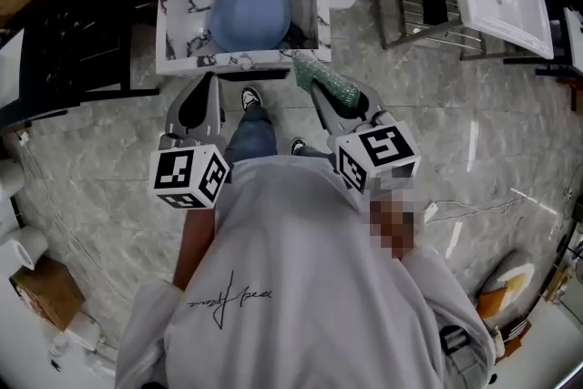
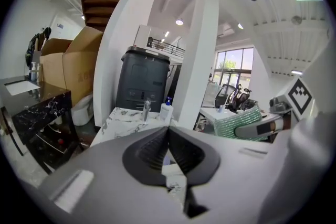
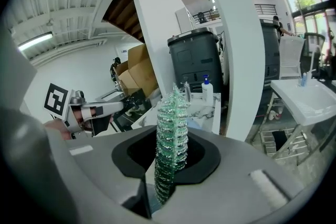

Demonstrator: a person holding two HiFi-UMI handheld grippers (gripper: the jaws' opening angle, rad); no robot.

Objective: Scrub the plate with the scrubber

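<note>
Grey marbled floor tiles surround a marble-patterned sink (image 1: 173,14), which sits at 12 o'clock from the person in the head view. The blue plate (image 1: 249,15) lies flat in the bottom of the basin, roughly centred and face up, with nothing on it.

The right gripper (image 1: 314,91) has its jaws closed on a green mesh scrubber (image 1: 319,76). In the right gripper view the scrubber (image 3: 170,144) is pinched edge-on between the pads. Its long axis runs out along the jaws, and the free end sticks out past the tips. In the head view that free end is just beside the sink's near rim, at the right corner. The plate lies at about 11 o'clock from it, beyond the rim and lower down.

The left gripper (image 1: 209,82) has its jaws pressed together on nothing, as the left gripper view (image 2: 168,136) shows. It sits short of the near rim, with the plate at about 1 o'clock from it.

Both grippers are near the sink, but the right one carries the tool and its scrubber already reaches the rim. The coming move is probably a forward reach over the rim, angled left and down, to bring the broad face of the scrubber onto the plate.
</note>
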